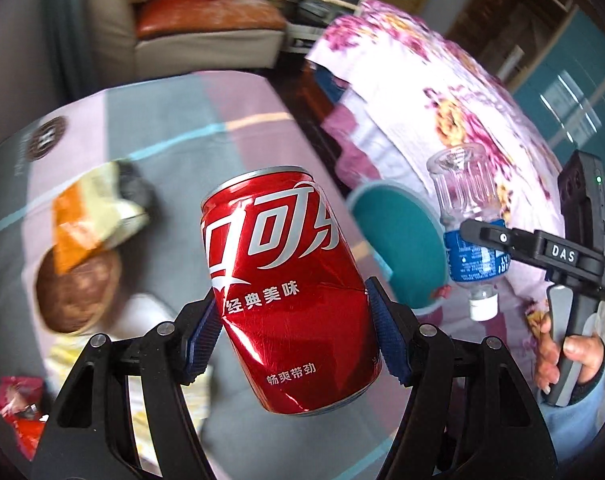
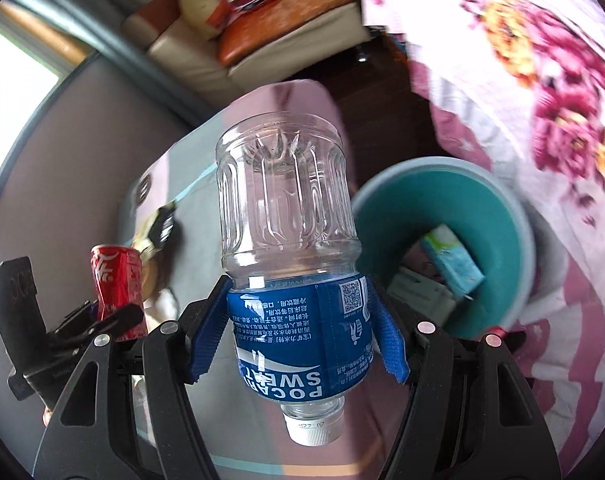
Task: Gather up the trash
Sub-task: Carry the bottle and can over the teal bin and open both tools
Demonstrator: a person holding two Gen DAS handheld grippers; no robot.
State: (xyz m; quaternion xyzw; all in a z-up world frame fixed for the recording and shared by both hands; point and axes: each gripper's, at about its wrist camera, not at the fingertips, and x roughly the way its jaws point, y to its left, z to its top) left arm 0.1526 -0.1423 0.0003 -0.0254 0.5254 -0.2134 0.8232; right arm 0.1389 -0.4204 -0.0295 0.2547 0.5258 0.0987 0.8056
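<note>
Sitting at three o'clock of the held trash, the teal bin (image 2: 498, 216) contains a pale green carton (image 2: 452, 262) and white paper scraps. The left tool (image 1: 292, 334) clamps a dented, glossy red can (image 1: 290, 288) between its ribbed blue pads. The right tool (image 2: 298, 330) grips a clear ridged plastic bottle (image 2: 290, 248), blue-labelled and upside down, white cap toward the camera. At nine o'clock on the striped pink-and-grey surface (image 1: 206, 128) lie an orange snack wrapper (image 1: 90, 220) and a brown bowl (image 1: 78, 296). A floral quilt (image 2: 542, 92) lies beyond the bin.
</note>
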